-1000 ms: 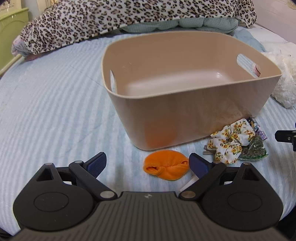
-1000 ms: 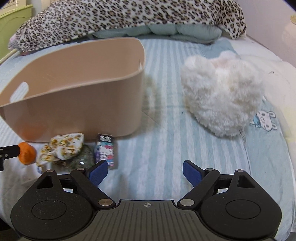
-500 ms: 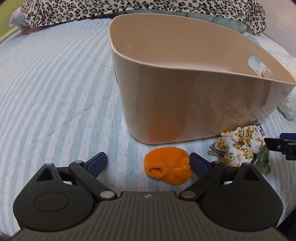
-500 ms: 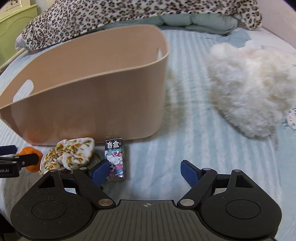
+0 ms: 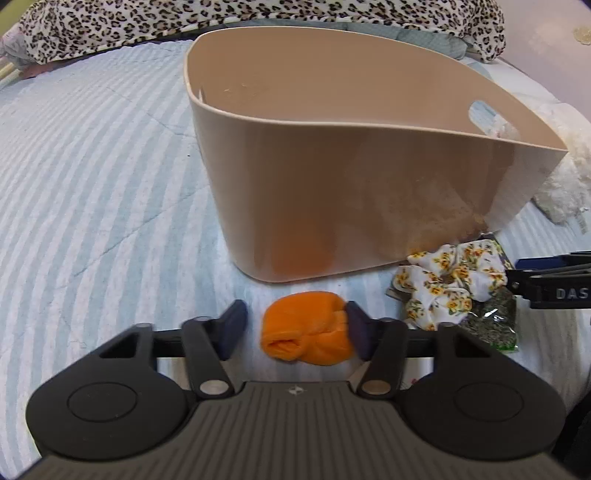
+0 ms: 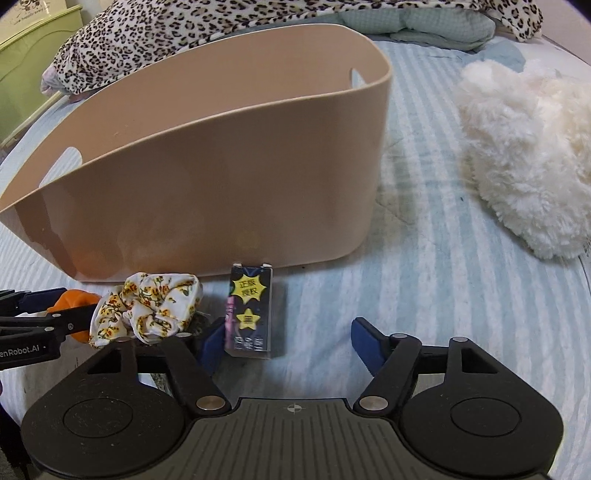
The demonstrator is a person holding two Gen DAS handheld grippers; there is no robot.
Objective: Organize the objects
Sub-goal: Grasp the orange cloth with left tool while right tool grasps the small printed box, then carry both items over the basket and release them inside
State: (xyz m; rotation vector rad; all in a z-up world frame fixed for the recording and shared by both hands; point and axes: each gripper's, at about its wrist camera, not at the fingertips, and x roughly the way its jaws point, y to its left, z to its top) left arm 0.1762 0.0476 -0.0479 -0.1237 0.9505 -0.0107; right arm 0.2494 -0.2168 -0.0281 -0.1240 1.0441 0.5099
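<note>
A beige plastic bin (image 5: pixel 369 177) stands on the striped bed; it also shows in the right wrist view (image 6: pixel 207 184). In front of it lies an orange cloth ball (image 5: pixel 306 332). My left gripper (image 5: pixel 293 328) is open around the ball, right finger touching it, left finger apart. A floral scrunchie (image 5: pixel 450 280) lies over a green packet (image 5: pixel 495 325). In the right wrist view the scrunchie (image 6: pixel 147 310) sits left of a small cartoon box (image 6: pixel 251 314). My right gripper (image 6: pixel 288 343) is open with the box just inside its left finger.
A white fluffy plush (image 6: pixel 524 155) lies on the bed to the right of the bin. A leopard-print blanket (image 5: pixel 221 18) is piled behind. A green cabinet (image 6: pixel 26 74) stands at the far left. The two grippers are close side by side.
Both grippers have moved forward and down toward the items. The left gripper has narrowed around the orange ball. The cartoon box now lies between the right gripper's fingers.
</note>
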